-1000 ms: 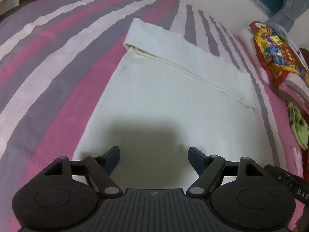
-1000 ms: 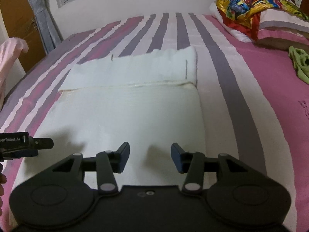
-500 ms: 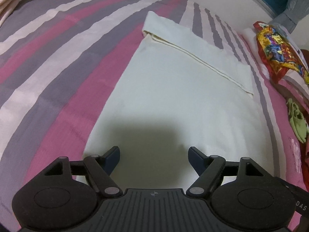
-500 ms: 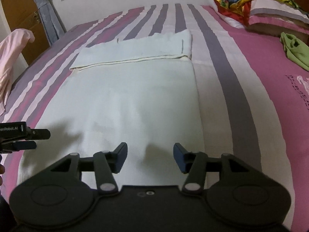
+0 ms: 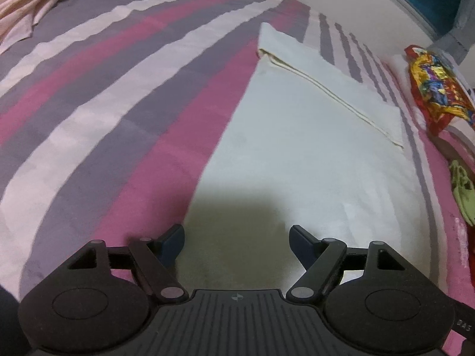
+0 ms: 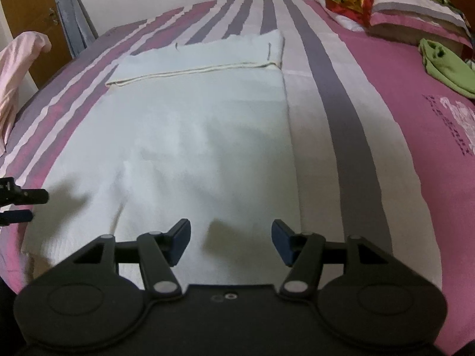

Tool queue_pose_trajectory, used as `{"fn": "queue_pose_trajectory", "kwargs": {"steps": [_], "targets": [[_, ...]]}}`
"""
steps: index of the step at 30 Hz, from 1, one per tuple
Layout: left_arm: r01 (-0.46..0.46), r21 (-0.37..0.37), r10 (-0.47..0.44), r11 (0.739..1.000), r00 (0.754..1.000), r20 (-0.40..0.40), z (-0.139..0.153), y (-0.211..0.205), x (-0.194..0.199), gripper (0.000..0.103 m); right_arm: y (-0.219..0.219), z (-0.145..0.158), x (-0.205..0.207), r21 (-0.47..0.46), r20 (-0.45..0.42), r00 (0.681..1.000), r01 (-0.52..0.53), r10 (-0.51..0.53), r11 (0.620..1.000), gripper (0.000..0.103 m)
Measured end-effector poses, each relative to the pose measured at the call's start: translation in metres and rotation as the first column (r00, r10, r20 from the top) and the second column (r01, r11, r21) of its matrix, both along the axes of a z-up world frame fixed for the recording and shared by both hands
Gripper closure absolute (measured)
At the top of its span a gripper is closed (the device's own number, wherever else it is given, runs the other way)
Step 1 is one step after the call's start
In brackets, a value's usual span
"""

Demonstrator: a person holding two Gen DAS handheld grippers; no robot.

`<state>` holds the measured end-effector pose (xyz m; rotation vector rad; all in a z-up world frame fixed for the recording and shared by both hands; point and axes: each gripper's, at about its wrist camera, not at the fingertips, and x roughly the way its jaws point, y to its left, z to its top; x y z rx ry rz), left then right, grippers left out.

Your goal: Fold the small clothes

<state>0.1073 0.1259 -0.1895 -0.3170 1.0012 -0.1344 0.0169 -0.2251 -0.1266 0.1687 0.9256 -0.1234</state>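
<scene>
Both views are dim and soft, with indoor light falling from above and behind. The left hand-held gripper (image 5: 236, 240) throws a broad dark shadow onto the white cloth (image 5: 311, 160) right ahead of it; the right hand-held gripper (image 6: 231, 238) casts a fainter one. The bed (image 5: 89, 112) stripes bend strongly toward the edges, the corners go black, and the far cloth looks slightly smeared. No glare shows anywhere.

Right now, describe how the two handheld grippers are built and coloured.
Both look alike. The left gripper has a matte black ribbed body, two round black side discs, black linkage arms with silvery pivot pins, and dark blue finger pads. The right gripper matches, but its body top is smooth with small round fittings.
</scene>
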Motion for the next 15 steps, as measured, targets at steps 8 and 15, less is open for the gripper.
{"fn": "queue_pose_trajectory", "kwargs": {"steps": [8,15], "targets": [[-0.039,-0.001,0.039,0.999,0.999,0.005,-0.006,0.018,-0.015,0.026,-0.009,-0.006,-0.011,-0.017,-0.029,0.998,0.046,-0.047,0.999,0.038],[-0.028,-0.004,0.028,1.000,1.000,-0.002,-0.008,0.020,-0.021,0.026,-0.020,-0.016,-0.023,0.005,-0.066,0.993,0.095,-0.094,0.995,0.035]]}}
